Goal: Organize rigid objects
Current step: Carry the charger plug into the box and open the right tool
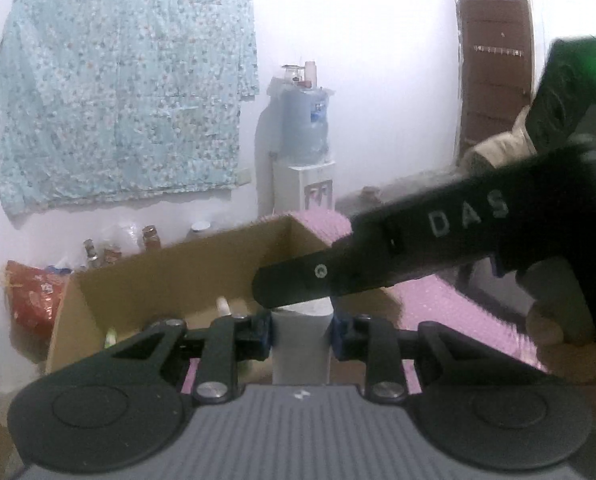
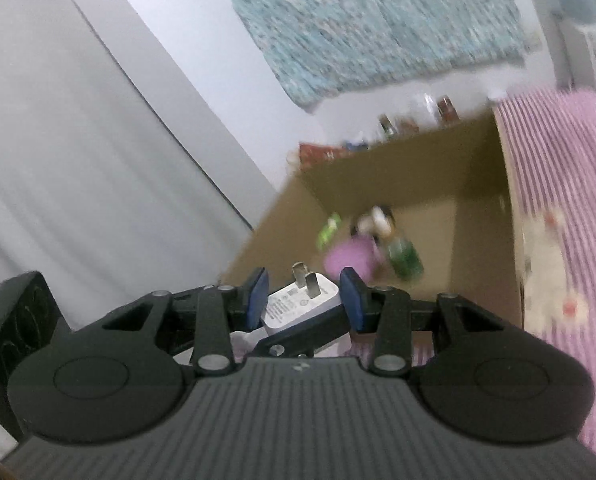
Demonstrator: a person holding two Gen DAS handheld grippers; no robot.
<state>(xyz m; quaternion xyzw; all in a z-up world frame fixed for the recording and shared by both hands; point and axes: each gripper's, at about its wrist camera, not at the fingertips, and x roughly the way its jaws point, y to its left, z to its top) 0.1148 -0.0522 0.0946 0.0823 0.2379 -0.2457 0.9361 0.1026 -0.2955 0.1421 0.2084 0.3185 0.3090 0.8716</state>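
White charger plug (image 2: pixel 298 306), prongs pointing up, sits clamped betw. the blue pads (image 2: pixel 258 298) of the right gripper (image 2: pixel 303 300), held above the near edge of the cardboard box (image 2: pixel 437 168). Left gripper (image 1: pixel 301 330) is clenched on a pale white block (image 1: pixel 301 344), identity unclear, also over the box, w/ the right gripper's black body crossing in front of it. Box holds a green bottle (image 2: pixel 405 258), a pink item (image 2: pixel 351 258) and other blurred objects; it rests on a pink striped cloth (image 2: pixel 557 160).
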